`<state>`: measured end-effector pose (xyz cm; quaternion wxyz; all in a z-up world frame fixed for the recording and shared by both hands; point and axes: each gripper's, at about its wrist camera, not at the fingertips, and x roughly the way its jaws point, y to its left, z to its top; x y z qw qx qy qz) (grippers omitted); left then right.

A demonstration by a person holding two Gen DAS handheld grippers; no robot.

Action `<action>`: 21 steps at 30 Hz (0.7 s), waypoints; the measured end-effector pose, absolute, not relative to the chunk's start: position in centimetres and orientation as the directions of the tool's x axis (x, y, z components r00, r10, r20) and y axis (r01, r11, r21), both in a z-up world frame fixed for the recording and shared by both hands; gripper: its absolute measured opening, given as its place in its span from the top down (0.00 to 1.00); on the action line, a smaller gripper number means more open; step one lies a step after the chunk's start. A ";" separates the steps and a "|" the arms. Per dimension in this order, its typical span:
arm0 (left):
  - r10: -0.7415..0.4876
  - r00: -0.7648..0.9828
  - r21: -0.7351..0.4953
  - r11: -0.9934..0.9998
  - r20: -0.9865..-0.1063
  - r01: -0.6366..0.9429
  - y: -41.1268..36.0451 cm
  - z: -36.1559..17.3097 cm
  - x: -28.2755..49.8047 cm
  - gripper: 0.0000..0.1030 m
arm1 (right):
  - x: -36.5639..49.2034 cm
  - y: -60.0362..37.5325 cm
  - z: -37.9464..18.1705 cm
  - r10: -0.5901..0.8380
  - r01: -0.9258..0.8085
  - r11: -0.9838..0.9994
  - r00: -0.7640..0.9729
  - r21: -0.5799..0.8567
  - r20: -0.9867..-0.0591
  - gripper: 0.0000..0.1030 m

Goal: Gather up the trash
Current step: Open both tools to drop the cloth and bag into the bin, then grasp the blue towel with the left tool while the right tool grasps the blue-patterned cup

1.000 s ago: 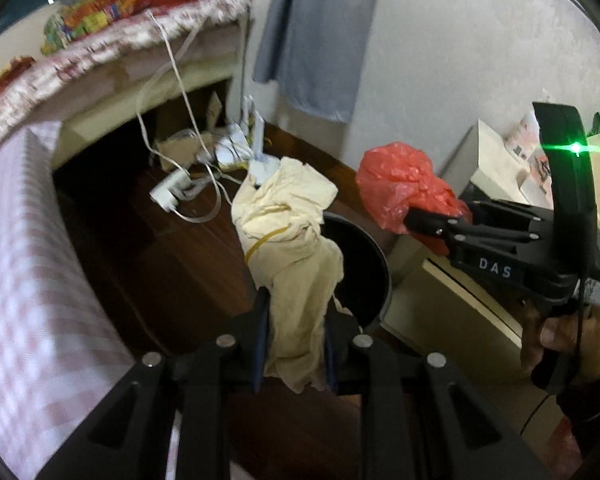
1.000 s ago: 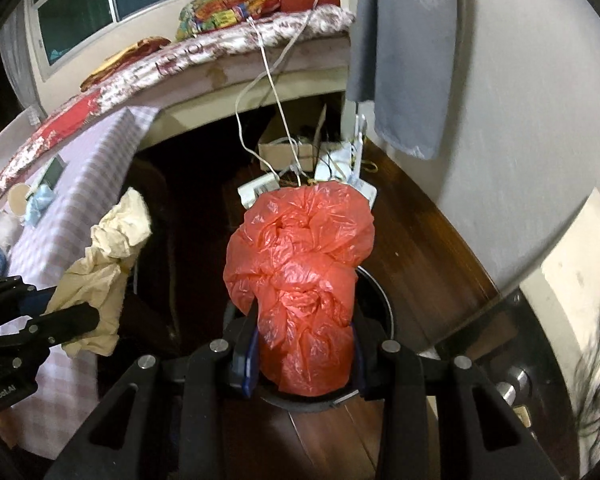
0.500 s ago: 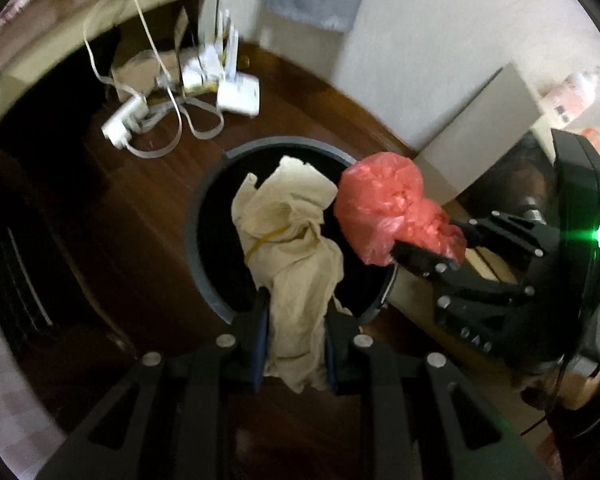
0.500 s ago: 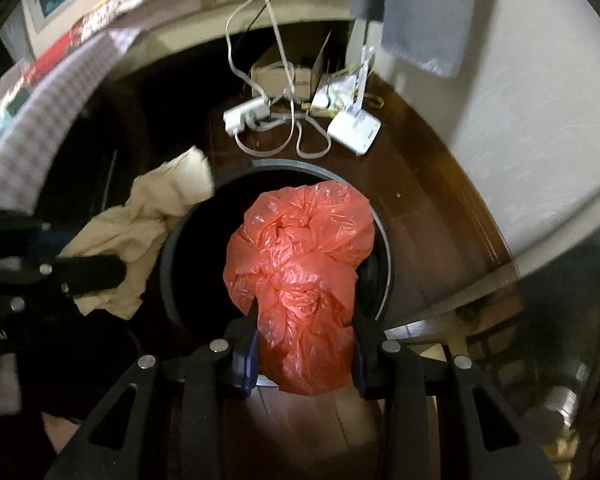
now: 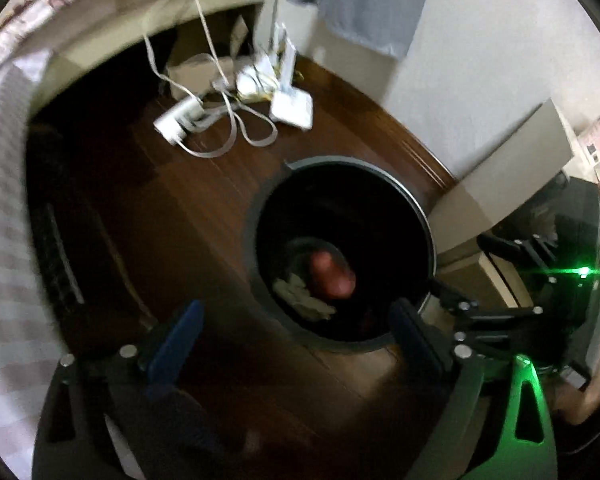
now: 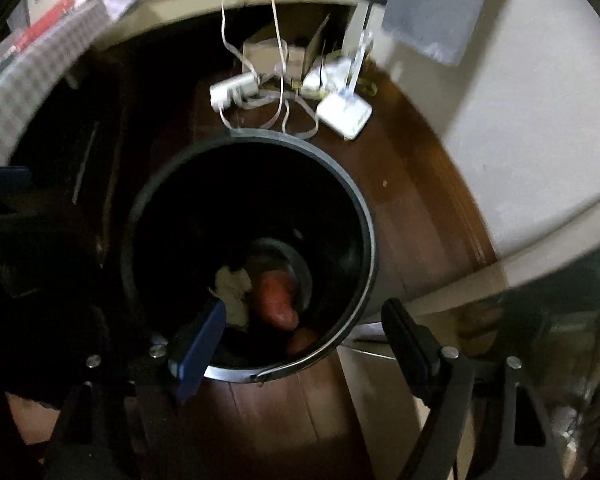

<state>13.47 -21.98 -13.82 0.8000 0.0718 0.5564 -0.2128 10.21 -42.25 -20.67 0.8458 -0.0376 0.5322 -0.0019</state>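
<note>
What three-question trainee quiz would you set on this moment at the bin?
1. True or false: the red plastic bag lies at the bottom of the black bin.
2. What lies beside it in the bin? A) a cream crumpled cloth B) a glass bottle C) a shoe
3. In what state are the left gripper and right gripper?

Key
1. True.
2. A: the cream crumpled cloth touches the bag's side.
3. Both open, nothing between the fingers; the jaws have just been opening, above the bin.
</note>
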 end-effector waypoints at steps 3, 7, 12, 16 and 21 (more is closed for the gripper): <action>-0.279 0.346 -0.116 0.898 -0.896 0.424 -20.6 -11.4 12.7 0.07 | 9.1 -41.5 -17.3 -0.014 0.000 1.000 0.491 -0.016 -0.871 0.21; -0.280 0.445 -0.091 0.913 -0.851 0.399 -18.0 -7.5 10.9 0.07 | 7.9 -39.3 -12.1 0.018 0.010 0.999 0.608 0.031 -0.794 0.21; -0.211 0.574 -0.031 0.951 -0.791 0.307 -13.5 -4.1 10.2 0.07 | 7.9 -34.5 -7.0 0.123 -0.098 0.992 0.700 0.076 -0.703 0.20; -0.156 0.631 -0.008 0.973 -0.760 0.231 -9.0 -2.8 9.7 0.07 | 7.9 -29.1 -4.2 0.259 -0.276 0.958 0.719 0.076 -0.645 0.20; -0.069 0.675 -0.010 0.996 -0.735 0.090 -1.4 -2.2 7.9 0.07 | 7.8 -20.8 -2.2 0.320 -0.447 0.894 0.674 -0.022 -0.666 0.20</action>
